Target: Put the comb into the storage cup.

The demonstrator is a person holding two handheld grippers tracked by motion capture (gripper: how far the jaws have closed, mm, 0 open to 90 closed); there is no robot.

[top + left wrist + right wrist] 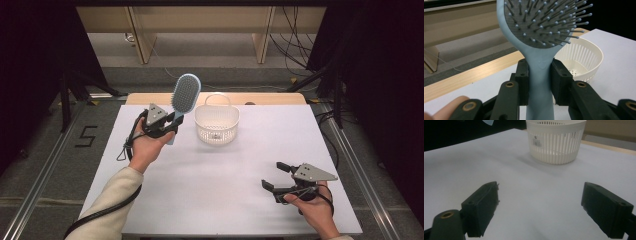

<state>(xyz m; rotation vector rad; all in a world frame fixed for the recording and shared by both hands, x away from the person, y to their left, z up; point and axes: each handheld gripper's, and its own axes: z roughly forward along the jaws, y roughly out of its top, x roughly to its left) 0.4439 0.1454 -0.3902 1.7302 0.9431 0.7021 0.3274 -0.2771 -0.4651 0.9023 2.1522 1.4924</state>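
Note:
A light blue hairbrush [184,95] with a grey bristle pad stands upright in the air at the table's back left. My left gripper [172,121] is shut on its handle [540,82], just left of a white slotted basket [216,124]. In the left gripper view the brush head [541,22] rises above the jaws, and the basket [584,60] sits behind it to the right. My right gripper [274,176] rests open near the front right of the table with nothing between its jaws. The right gripper view has the basket [555,141] ahead.
The white table top [220,190] has a wooden strip along its far edge [150,98]. Beyond it are wooden furniture legs and cables on the floor. Dark curtains flank both sides.

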